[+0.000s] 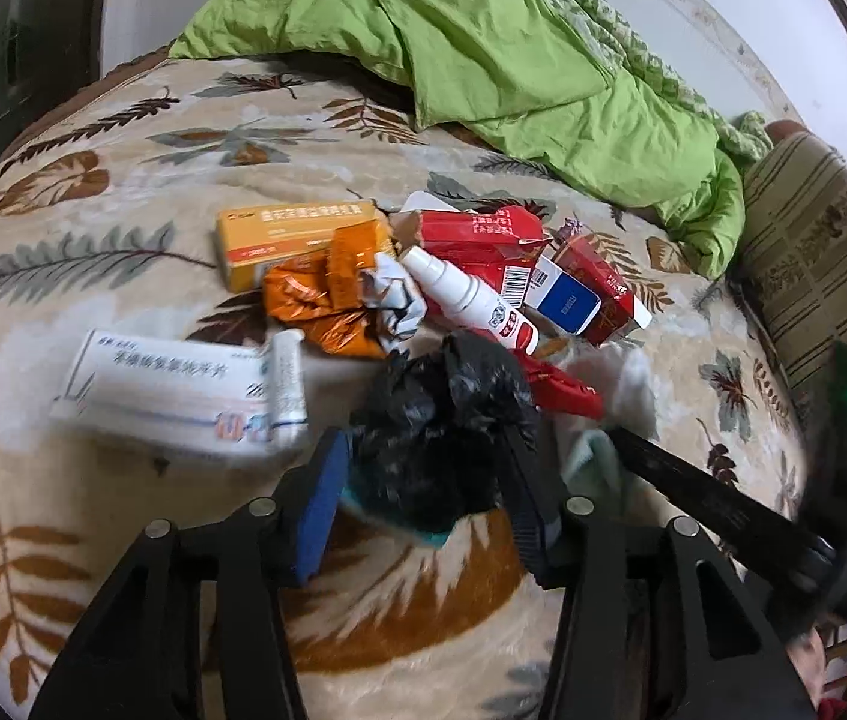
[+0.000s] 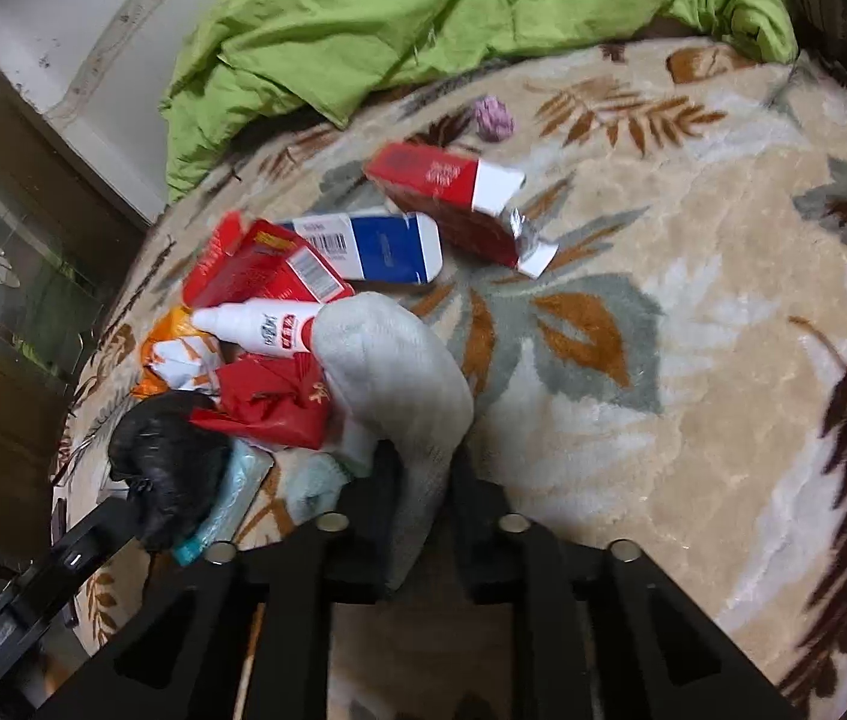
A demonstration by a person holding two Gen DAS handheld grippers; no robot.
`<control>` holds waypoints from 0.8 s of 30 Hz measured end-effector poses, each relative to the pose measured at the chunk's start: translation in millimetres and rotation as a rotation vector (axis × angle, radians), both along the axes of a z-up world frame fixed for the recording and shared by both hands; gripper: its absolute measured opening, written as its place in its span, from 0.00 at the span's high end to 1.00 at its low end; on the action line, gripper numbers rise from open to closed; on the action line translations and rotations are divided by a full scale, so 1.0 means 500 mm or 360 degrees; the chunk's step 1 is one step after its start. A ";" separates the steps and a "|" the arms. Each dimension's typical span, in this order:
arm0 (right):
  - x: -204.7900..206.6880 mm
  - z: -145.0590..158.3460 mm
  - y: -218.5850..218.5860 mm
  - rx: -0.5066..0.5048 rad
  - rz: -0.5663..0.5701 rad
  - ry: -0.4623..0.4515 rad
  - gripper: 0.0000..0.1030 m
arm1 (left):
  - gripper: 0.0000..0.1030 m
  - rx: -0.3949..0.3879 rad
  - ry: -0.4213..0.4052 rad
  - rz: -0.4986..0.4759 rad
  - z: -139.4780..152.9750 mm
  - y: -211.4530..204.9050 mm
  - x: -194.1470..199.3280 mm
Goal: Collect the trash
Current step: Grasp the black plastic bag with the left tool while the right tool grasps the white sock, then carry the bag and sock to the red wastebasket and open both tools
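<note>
Left wrist view: the left gripper (image 1: pixel 423 480) has its fingers partly closed around a crumpled black plastic bag (image 1: pixel 441 420), the blue pad (image 1: pixel 318 510) on one side and the dark finger on the other pressing into its folds. The bag lies on the leaf-patterned blanket (image 1: pixel 93 276) of the bed, at the near edge of the trash pile: a yellow box (image 1: pixel 297 234), an orange wrapper (image 1: pixel 321 300), a white spray bottle (image 1: pixel 465 294), red cartons (image 1: pixel 483 240), a blue-and-white box (image 1: pixel 564 300) and a white medicine box (image 1: pixel 165 390). To do this well, I judge the squeeze should gather enough film that the bag does not slide out, and the lift should be slow so that the red wrapper (image 1: pixel 555 384) touching it is not dragged along.

Right wrist view: the right gripper (image 2: pixel 423 492) has its fingers pinched fully together on a pale grey-white cloth, seemingly a sock (image 2: pixel 387 372), which humps up just beyond the tips and touches the spray bottle (image 2: pixel 261 324) and the red wrapper (image 2: pixel 273 402). The black bag (image 2: pixel 171 468) sits to the left with the other gripper's finger beside it. The pinch is on the cloth's near end, so the rest will trail; raising it straight up, away from the bottle, should keep the pile from scattering. A small purple wad (image 2: pixel 492 117) lies well apart, near the green quilt (image 2: pixel 423 12).
</note>
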State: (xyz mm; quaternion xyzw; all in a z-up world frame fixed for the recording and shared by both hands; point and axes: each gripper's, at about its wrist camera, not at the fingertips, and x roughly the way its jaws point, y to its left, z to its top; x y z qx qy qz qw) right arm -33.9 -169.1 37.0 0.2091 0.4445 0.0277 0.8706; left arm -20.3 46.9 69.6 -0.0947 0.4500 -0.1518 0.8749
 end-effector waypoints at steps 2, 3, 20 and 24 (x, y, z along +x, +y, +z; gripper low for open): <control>-0.021 0.013 -0.007 -0.0009 -0.0040 -0.0035 0.87 | 0.52 0.0041 -0.0024 -0.0004 -0.005 -0.015 0.012; -0.028 0.019 -0.010 -0.0018 -0.0061 -0.0052 0.87 | 0.52 0.0049 -0.0019 -0.0020 -0.010 -0.022 0.018; -0.090 0.074 -0.022 -0.0074 -0.0118 -0.0225 0.87 | 0.63 0.0052 -0.0250 -0.0098 0.010 -0.016 -0.033; -0.135 0.080 -0.031 -0.0023 -0.0126 -0.0238 0.87 | 0.63 0.0022 -0.0275 -0.0165 0.018 -0.032 -0.053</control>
